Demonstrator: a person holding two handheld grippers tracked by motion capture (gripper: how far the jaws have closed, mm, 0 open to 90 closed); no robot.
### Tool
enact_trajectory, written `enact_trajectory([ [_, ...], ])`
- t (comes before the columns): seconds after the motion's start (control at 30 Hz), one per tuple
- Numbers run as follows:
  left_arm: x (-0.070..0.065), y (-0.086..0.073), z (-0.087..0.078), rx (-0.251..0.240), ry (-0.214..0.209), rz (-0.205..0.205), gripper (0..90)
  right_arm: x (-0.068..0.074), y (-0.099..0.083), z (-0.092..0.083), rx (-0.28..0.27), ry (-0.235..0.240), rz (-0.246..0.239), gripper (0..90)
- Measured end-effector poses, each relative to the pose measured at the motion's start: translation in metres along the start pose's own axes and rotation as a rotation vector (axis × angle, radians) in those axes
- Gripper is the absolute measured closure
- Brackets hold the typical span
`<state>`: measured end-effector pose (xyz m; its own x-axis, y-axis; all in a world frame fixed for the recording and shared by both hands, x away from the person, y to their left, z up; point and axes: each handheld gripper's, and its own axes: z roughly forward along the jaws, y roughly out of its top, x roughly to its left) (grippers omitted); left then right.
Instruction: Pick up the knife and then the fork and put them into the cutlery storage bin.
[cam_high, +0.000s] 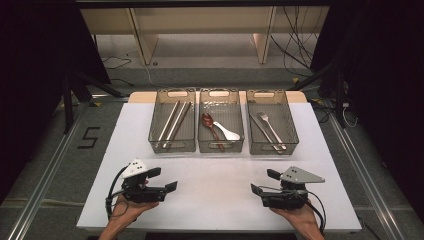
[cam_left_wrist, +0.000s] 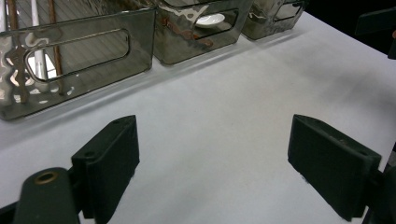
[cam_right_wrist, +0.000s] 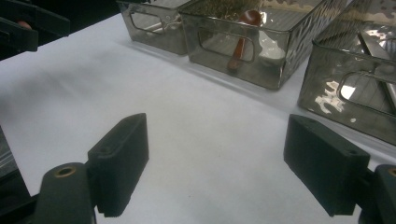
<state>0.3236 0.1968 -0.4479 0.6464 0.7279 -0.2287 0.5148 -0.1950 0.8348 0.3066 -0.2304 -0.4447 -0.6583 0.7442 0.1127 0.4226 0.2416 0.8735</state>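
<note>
Both my grippers, left (cam_high: 167, 179) and right (cam_high: 260, 181), rest on the tabletop (cam_high: 215, 185), fingers apart and empty. Cutlery lies sorted in three bins (cam_high: 221, 146) (chopsticks, spoons, fork); sorting looks complete.

bins (cam_high: 172, 145): smoky clear plastic, glossy
desk (cam_high: 215, 195): white, matt, smooth
claw pads (cam_right_wrist: 121, 163): black, matt, perhaps rubber
fork (cam_high: 270, 127): shiny metal
spoon (cam_high: 210, 125): reddish-brown, glossy
</note>
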Motion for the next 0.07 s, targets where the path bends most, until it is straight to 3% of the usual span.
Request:
enact_trajectory([
  [0.07,0.0000,-0.0001,0.0002,0.002,0.001,0.000,16.1,-0.0005,0.0000,-0.0003,-0.003,-0.001,0.001,22.9],
])
